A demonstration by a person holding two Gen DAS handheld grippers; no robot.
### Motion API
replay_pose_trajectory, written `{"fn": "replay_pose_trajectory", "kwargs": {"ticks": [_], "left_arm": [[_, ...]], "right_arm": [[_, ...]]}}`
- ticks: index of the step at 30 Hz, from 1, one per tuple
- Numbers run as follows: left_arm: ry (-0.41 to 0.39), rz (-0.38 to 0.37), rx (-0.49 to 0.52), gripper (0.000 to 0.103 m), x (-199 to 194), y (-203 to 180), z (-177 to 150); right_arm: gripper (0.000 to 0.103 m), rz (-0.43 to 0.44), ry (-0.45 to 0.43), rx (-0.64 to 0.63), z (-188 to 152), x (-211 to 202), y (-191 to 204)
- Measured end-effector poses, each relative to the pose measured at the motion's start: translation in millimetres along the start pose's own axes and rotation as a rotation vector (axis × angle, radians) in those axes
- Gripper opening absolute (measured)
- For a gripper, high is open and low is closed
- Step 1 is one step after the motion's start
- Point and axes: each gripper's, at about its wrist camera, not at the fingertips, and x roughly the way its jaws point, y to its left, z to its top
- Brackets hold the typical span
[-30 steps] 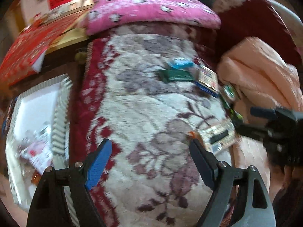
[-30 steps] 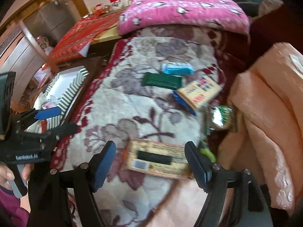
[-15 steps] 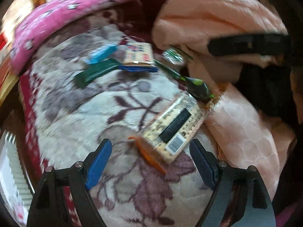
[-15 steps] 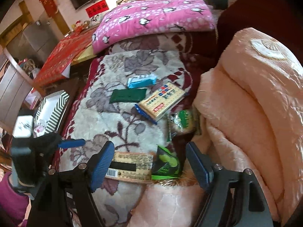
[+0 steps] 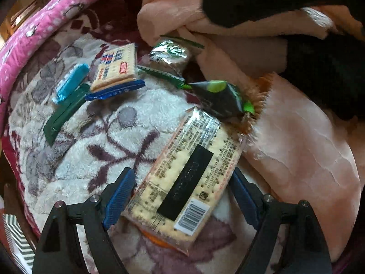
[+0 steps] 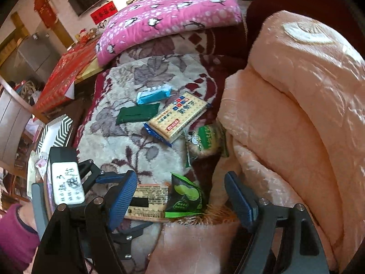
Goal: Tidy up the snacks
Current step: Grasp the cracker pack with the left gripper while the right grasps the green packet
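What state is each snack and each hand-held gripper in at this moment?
Left hand-held gripper: open, straddling the cracker pack, pads not pressing.
Right hand-held gripper: open, above the green pouch.
Cracker pack: sealed, flat, barcode side up.
Green pouch: sealed, lying on the blanket edge.
Blue-edged cracker pack: sealed, label up.
Blue bar: wrapped, flat.

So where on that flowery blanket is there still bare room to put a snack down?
The widest bare patch of the floral blanket lies left of the snacks, between the dark green packet and the cracker pack near the left gripper. Another lies below the pink pillow. It is crowded along the peach quilt.
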Motion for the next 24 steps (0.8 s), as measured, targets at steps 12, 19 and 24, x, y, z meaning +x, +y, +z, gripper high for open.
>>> {"fn": "replay_pose_trajectory", "kwargs": {"ticks": [12, 19, 24], "left_arm": [[-0.03, 0.071, -0.223, 0.055, -26, 36, -33], [-0.083, 0.107, -0.394, 0.055, -65, 68, -75], [-0.086, 0.132, -0.479, 0.055, -81, 94, -99]], "right_arm": [[0.083, 0.043, 0.104, 0.047, -6, 37, 2], [0.083, 0.148, 0.222, 0.138, -21, 79, 8], [0.083, 0.2, 0.136, 0.014, -13, 57, 38]]}}
